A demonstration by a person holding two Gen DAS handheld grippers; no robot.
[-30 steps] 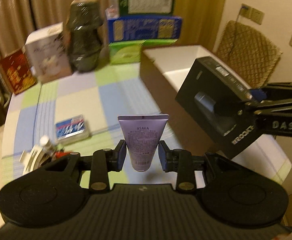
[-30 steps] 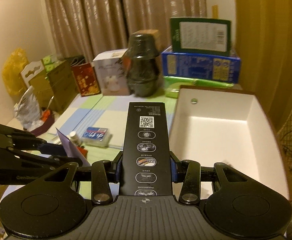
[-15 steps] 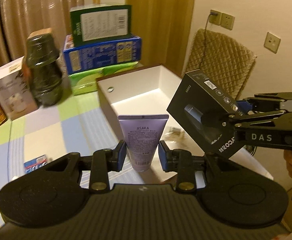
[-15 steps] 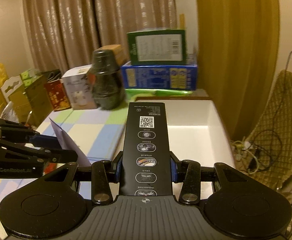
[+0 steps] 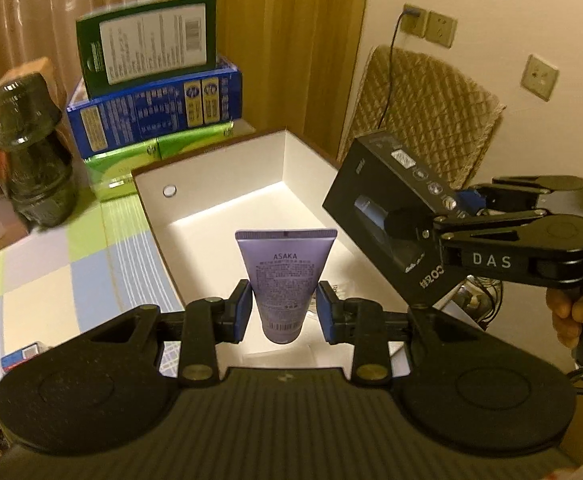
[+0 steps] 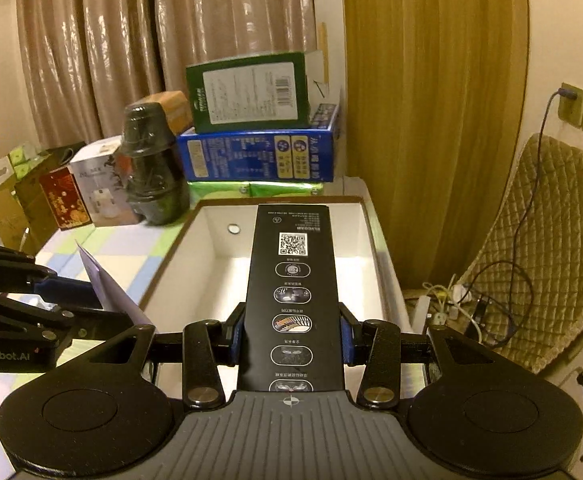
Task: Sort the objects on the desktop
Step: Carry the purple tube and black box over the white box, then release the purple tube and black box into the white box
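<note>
Tube (image 5: 286,280) of lilac plastic stands upright between the fingers (image 5: 242,312) of the left gripper (image 5: 285,314), which are clamped on its lower part. Its long axis runs up and down, the flat crimped end is on top and the narrow end points down. The word "ASAKA" can be read on it; the small print and a barcode below are too fine to read. The tube hangs above the near part of the white box (image 5: 211,176), an open tray with a brown rim that lies on the checked worktop (image 5: 51,280).

The right gripper (image 6: 291,338) has its fingers (image 6: 236,338) clamped on the two sides of a long black carton (image 6: 293,300). The carton's long axis points forward, away from the gripper, over the white box. Its upper face shows a QR code and a row of oval pictures with small captions that I cannot read. In the left wrist view the carton is to the right of the tube, tilted, and "DAS" is written on the right gripper's arm.

Behind the white box are a green box (image 6: 251,92) on a blue box (image 6: 259,156), with a dark jar (image 6: 153,168) beside them.
</note>
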